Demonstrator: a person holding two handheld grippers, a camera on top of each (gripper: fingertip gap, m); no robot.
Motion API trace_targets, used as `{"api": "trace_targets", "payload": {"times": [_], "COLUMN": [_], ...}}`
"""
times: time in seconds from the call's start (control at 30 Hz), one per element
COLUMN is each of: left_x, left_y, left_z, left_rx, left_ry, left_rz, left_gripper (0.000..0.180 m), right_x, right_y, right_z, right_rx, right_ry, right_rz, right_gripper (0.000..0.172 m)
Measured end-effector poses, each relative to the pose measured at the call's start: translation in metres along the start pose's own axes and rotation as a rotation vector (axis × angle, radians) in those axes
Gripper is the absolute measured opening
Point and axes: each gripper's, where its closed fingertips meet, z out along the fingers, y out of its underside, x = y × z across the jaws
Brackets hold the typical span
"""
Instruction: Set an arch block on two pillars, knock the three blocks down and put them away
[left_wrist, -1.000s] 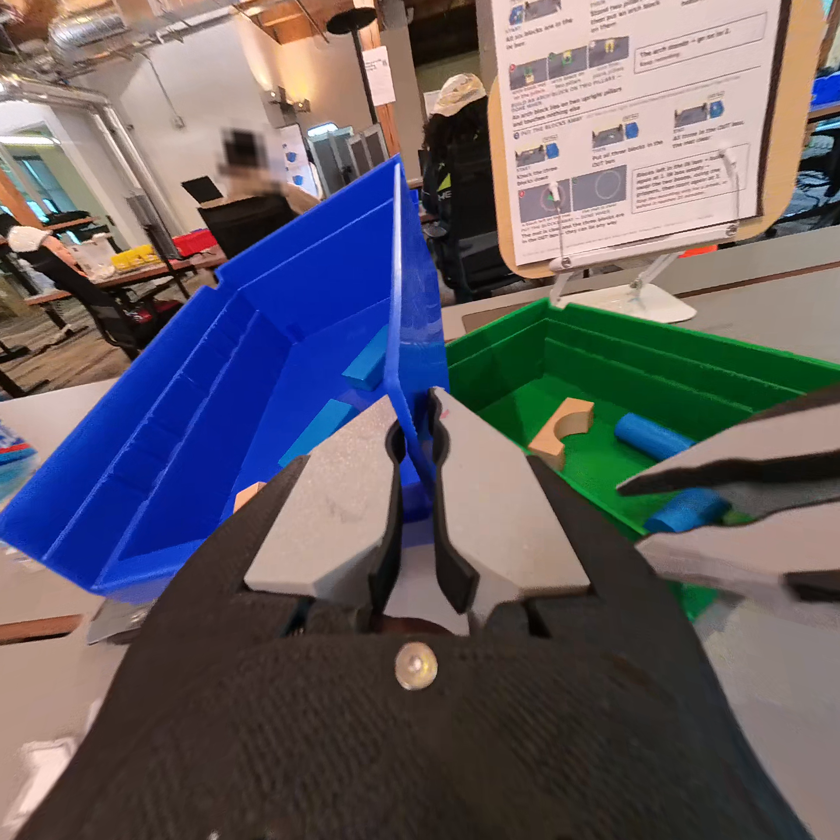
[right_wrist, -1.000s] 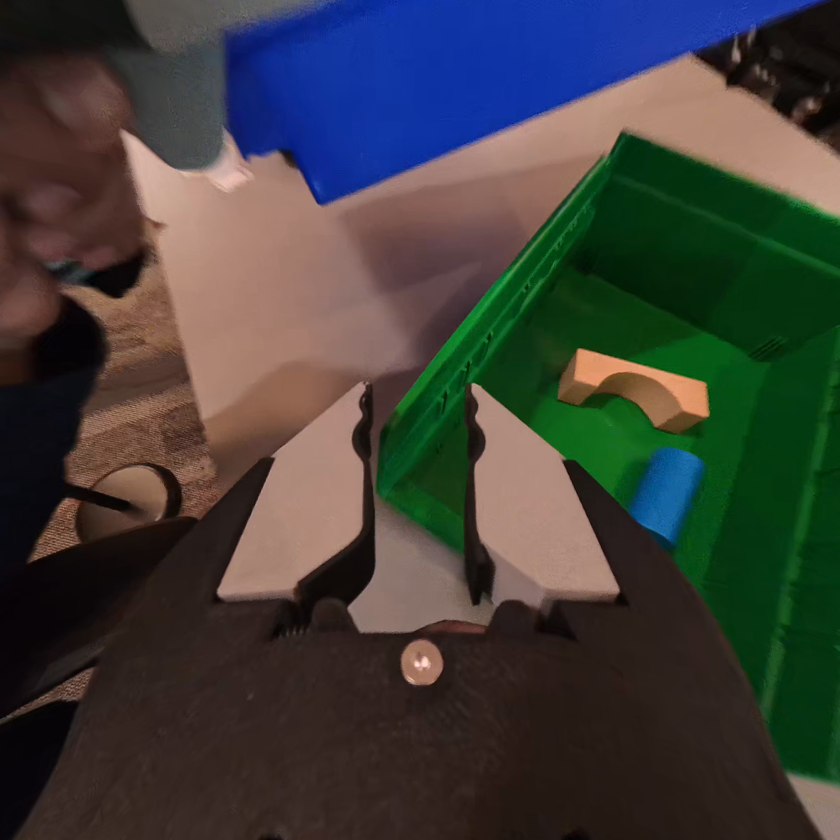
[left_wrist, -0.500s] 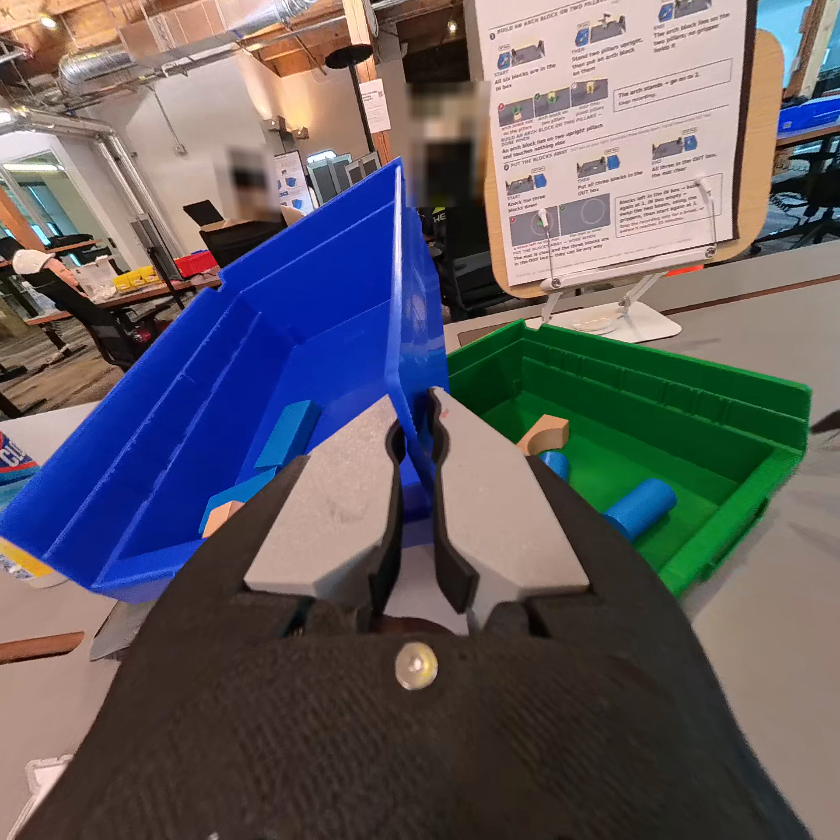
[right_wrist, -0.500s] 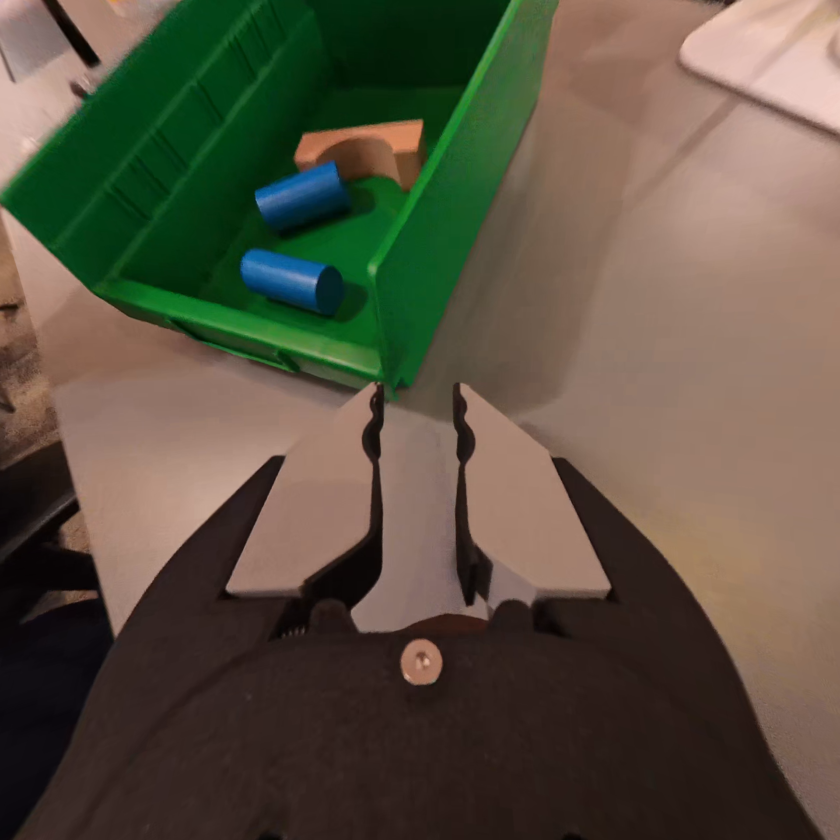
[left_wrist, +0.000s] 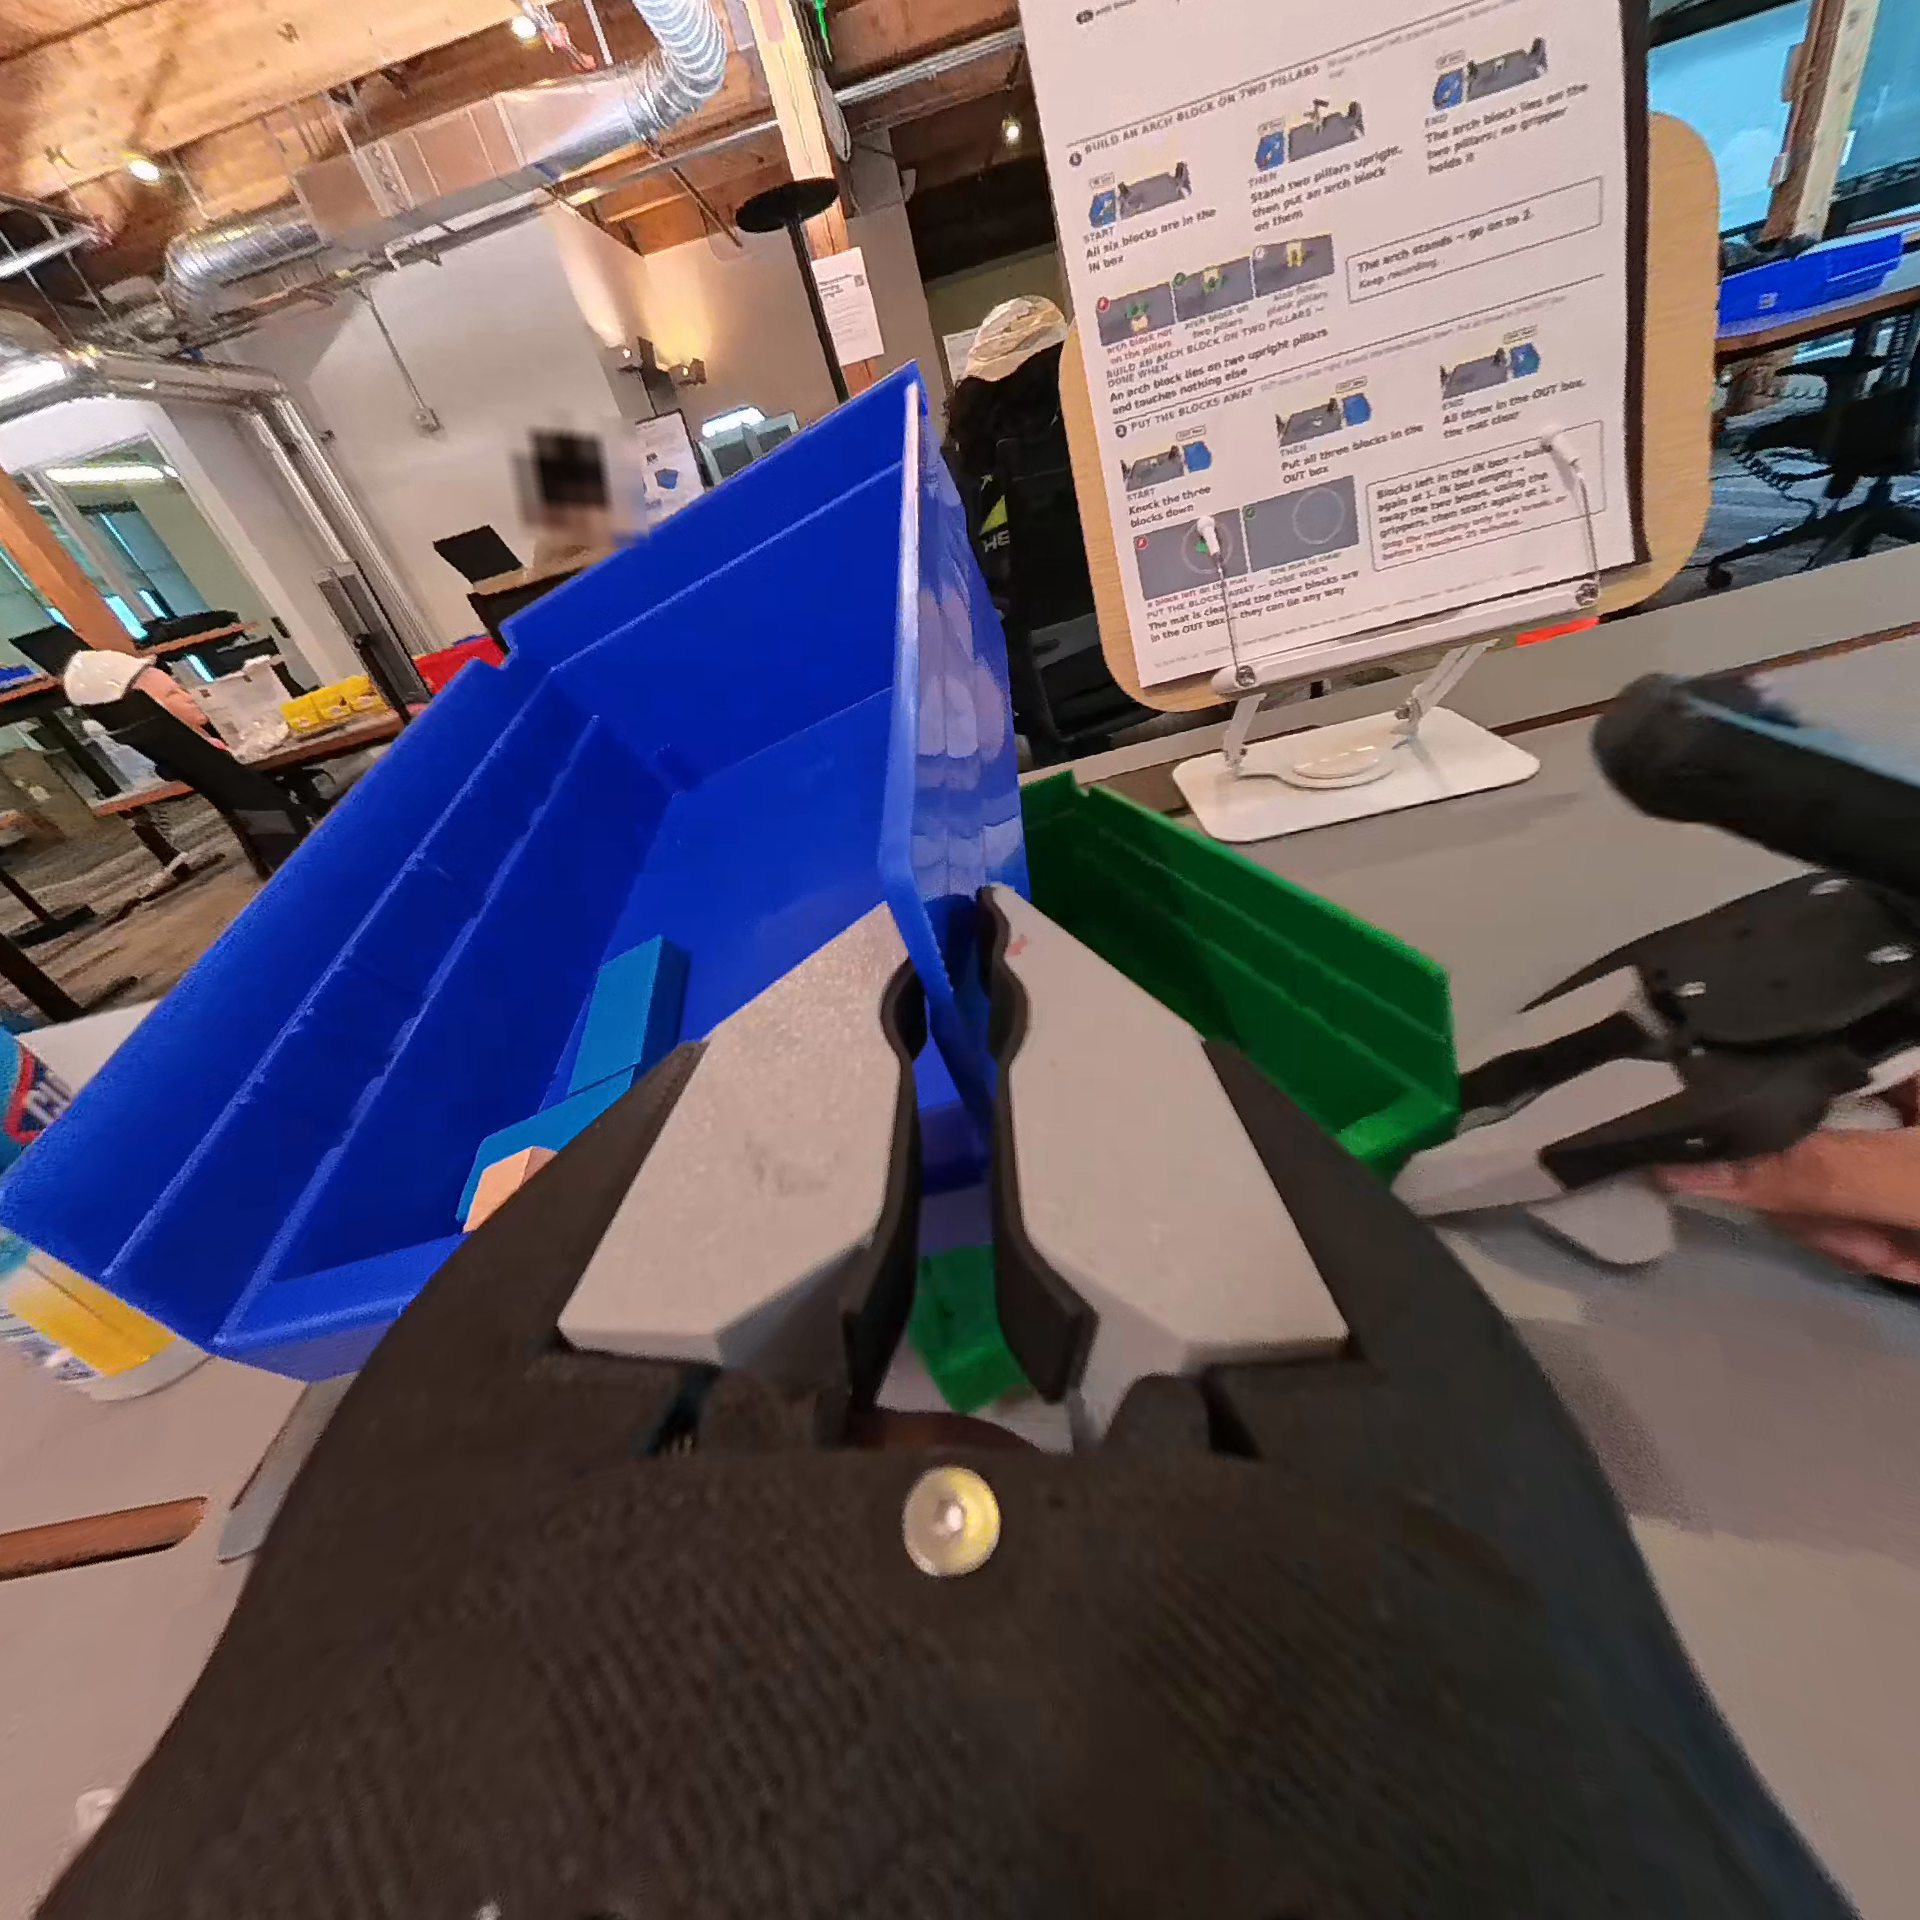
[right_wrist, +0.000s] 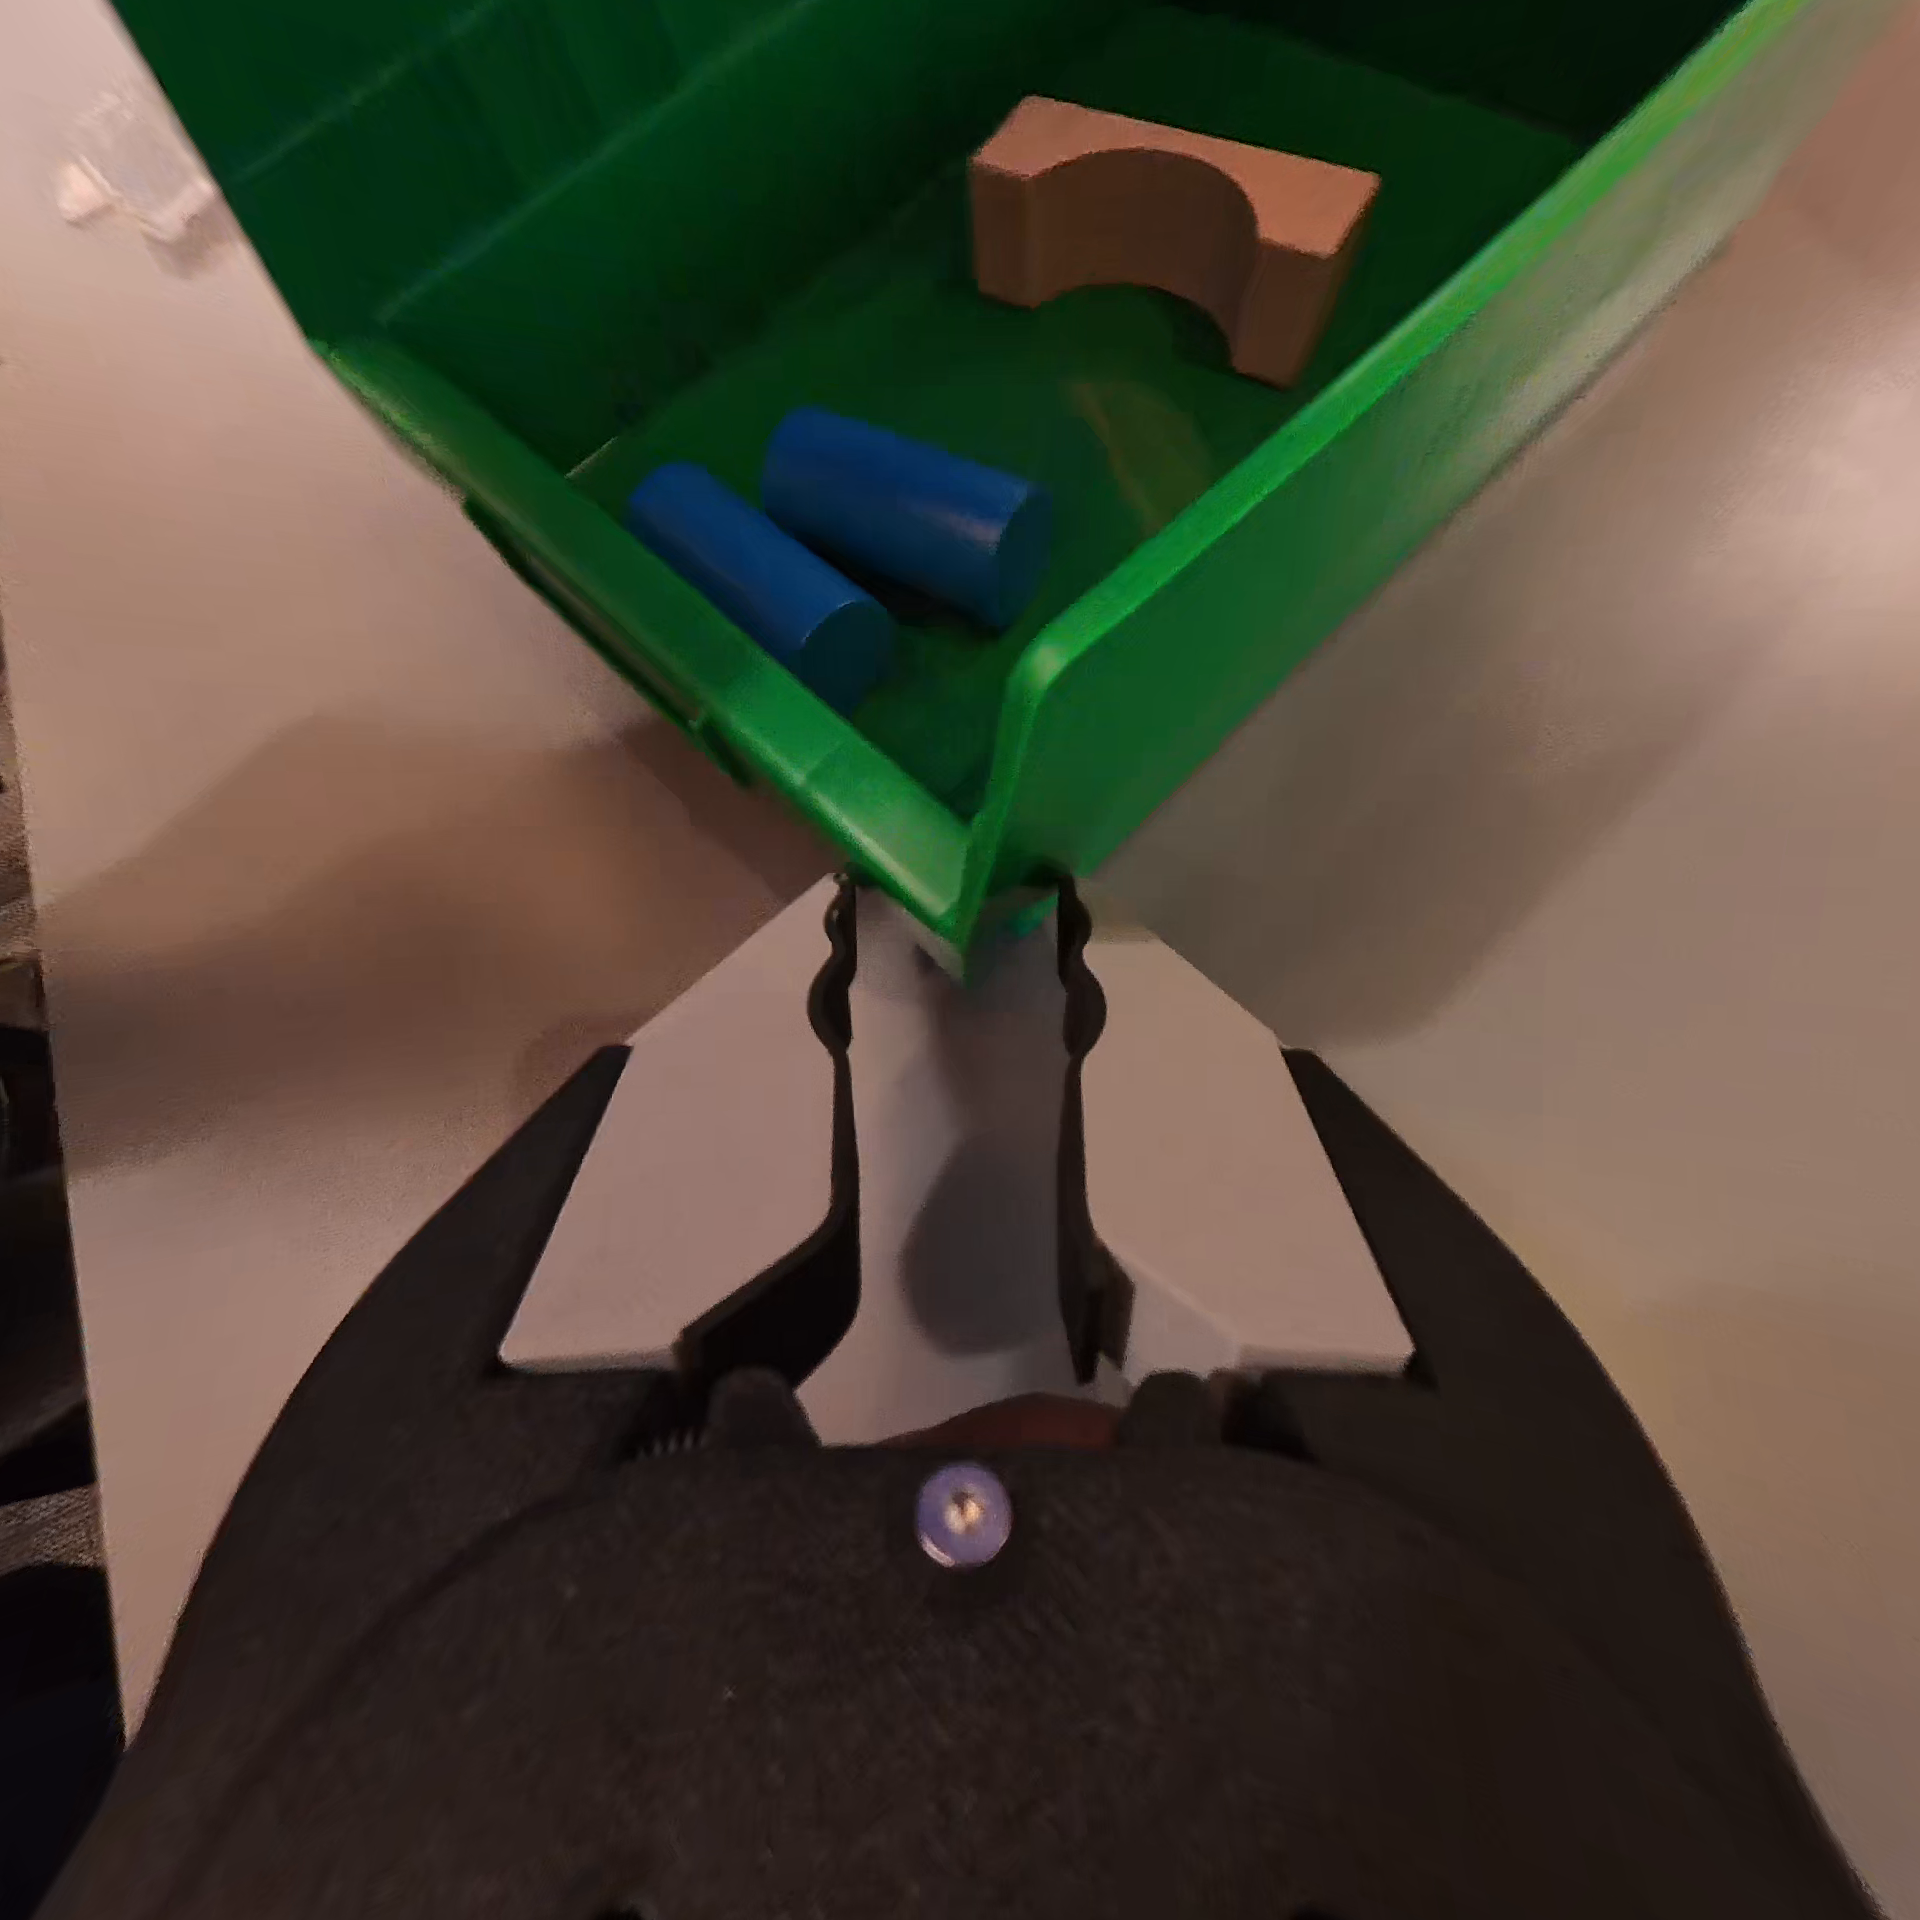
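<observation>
Grey table (right_wrist: 1558, 727): green bin (right_wrist: 1143, 727) corner hides right tool (right_wrist: 956, 904) tips.

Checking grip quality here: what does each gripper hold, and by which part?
Left gripper: blue bin, pinched by its side wall. Right gripper: open at green bin corner.

The left wrist view is bright and mostly sharp, lit by ceiling lamps (left_wrist: 525, 26) and daylight from windows at the far left. Glare streaks the blue bin (left_wrist: 961, 727) wall. Straight lines bow toward the edges, and the other gripper (left_wrist: 1621, 1174) at the right is smeared. The right wrist view is dimmer and warmer, with motion blur on the green bin (right_wrist: 1049, 727) and soft shadows on the table (right_wrist: 312, 831).
</observation>
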Motion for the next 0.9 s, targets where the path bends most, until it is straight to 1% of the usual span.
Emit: {"api": "trace_targets", "payload": {"times": [0.1, 0.13, 0.2, 0.27, 0.33, 0.43, 0.5, 0.57, 0.63, 0.7, 0.77, 0.83, 0.9], "left_x": [0.002, 0.003, 0.007, 0.015, 0.026, 0.051, 0.073, 0.102, 0.14, 0.185, 0.236, 0.286, 0.333], "left_y": [-0.007, -0.01, -0.015, -0.022, -0.03, -0.045, -0.056, -0.062, -0.063, -0.059, -0.049, -0.034, -0.017], "left_z": [-0.006, -0.008, -0.013, -0.018, -0.021, -0.027, -0.03, -0.034, -0.035, -0.034, -0.03, -0.025, -0.019], "left_rx": [0.02, 0.028, 0.048, 0.07, 0.095, 0.128, 0.15, 0.16, 0.162, 0.16, 0.148, 0.118, 0.074], "left_ry": [-0.009, -0.01, -0.001, 0.021, 0.057, 0.122, 0.163, 0.217, 0.287, 0.376, 0.477, 0.571, 0.656], "left_rz": [0.025, 0.032, 0.04, 0.051, 0.06, 0.072, 0.073, 0.113, 0.154, 0.186, 0.199, 0.205, 0.211], "left_gripper": [0.004, 0.003, 0.003, 0.004, 0.003, 0.003, 0.003, 0.003, 0.003, 0.004, 0.004, 0.004, 0.004], "right_x": [-0.017, -0.021, -0.023, -0.021, -0.017, -0.006, 0.008, 0.026, 0.05, 0.077, 0.105, 0.119, 0.119], "right_y": [-0.008, -0.006, 0.002, 0.014, 0.025, 0.035, 0.044, 0.056, 0.067, 0.078, 0.094, 0.108, 0.114], "right_z": [0.019, 0.018, 0.002, -0.027, -0.067, -0.138, -0.185, -0.228, -0.27, -0.311, -0.347, -0.375, -0.398], "right_rx": [-0.018, -0.028, -0.016, 0.0, 0.049, 0.194, 0.282, 0.342, 0.402, 0.476, 0.541, 0.604, 0.629], "right_ry": [-0.078, -0.104, -0.124, -0.138, -0.162, -0.174, -0.152, -0.109, -0.014, 0.105, 0.217, 0.245, 0.211], "right_rz": [0.008, 0.013, 0.007, 0.006, 0.024, 0.048, 0.077, 0.104, 0.12, 0.132, 0.192, 0.266, 0.301], "right_gripper": [0.042, 0.045, 0.046, 0.048, 0.049, 0.047, 0.044, 0.044, 0.043, 0.039, 0.037, 0.035, 0.036]}}
